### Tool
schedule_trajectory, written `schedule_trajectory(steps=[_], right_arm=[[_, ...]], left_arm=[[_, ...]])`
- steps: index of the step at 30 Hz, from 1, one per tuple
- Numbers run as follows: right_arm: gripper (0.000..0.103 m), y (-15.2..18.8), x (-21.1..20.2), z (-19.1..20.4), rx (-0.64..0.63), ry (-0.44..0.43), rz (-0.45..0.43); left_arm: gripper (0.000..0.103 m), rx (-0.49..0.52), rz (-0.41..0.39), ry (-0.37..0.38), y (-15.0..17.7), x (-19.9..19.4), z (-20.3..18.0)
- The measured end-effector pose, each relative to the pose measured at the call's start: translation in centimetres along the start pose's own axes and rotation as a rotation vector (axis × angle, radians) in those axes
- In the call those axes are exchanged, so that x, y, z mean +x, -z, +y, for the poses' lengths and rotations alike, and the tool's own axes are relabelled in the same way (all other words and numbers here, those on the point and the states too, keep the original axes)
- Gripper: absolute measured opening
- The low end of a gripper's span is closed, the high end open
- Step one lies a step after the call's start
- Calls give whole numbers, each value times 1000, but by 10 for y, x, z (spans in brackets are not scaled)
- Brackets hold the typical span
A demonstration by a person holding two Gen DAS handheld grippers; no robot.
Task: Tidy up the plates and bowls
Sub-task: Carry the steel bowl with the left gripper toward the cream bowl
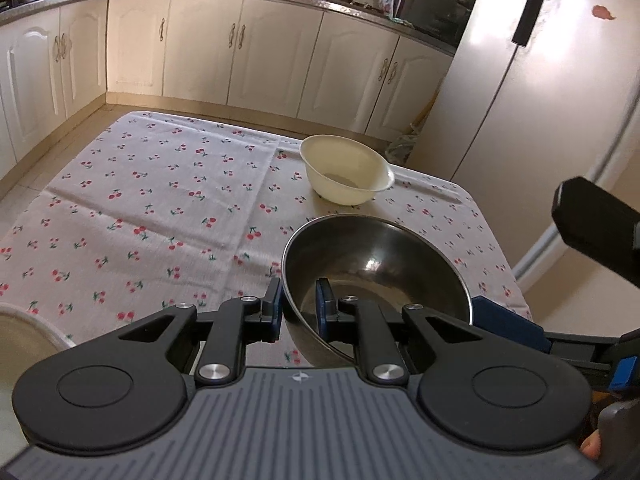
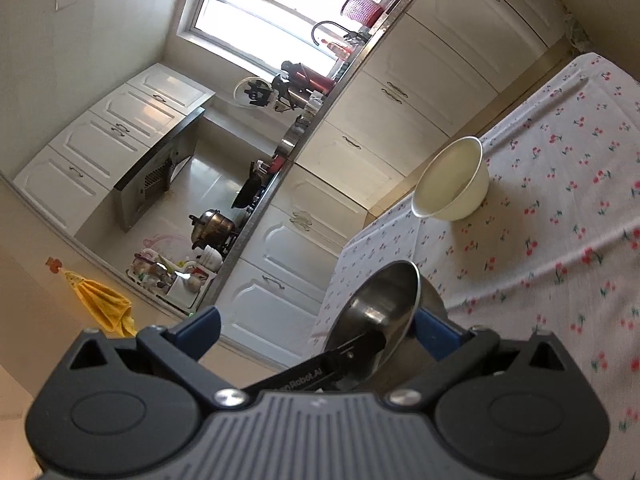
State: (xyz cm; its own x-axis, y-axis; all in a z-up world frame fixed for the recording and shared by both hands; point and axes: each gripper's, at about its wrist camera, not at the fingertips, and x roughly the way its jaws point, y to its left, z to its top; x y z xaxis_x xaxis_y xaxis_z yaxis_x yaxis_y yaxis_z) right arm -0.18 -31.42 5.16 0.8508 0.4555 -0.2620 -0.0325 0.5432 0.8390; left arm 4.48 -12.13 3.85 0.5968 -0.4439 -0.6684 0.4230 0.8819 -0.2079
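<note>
A steel bowl is held above the cherry-print tablecloth. My left gripper is shut on the bowl's near rim, one pad outside and one inside. The bowl also shows in the right wrist view, seen edge-on. My right gripper is open wide, with its right pad against the far side of the bowl and its left pad apart in the air. A cream bowl stands upright on the cloth behind the steel bowl; it also shows in the right wrist view.
A pale plate rim lies at the table's near left corner. Kitchen cabinets run behind the table and a fridge stands at the right. The right gripper's body hangs at the right edge.
</note>
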Motion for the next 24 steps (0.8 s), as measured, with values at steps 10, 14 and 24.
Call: schedule_trajectory(steps=[10, 14, 24], right_arm=[[103, 31, -35, 22, -4, -14, -26], [103, 42, -48, 29, -5, -16, -39], [103, 71, -75, 37, 10, -15, -56]], left_arm=[[15, 32, -14, 8, 22, -28, -6], [15, 36, -13, 21, 31, -39, -8], [15, 61, -2, 35, 57, -67, -13]])
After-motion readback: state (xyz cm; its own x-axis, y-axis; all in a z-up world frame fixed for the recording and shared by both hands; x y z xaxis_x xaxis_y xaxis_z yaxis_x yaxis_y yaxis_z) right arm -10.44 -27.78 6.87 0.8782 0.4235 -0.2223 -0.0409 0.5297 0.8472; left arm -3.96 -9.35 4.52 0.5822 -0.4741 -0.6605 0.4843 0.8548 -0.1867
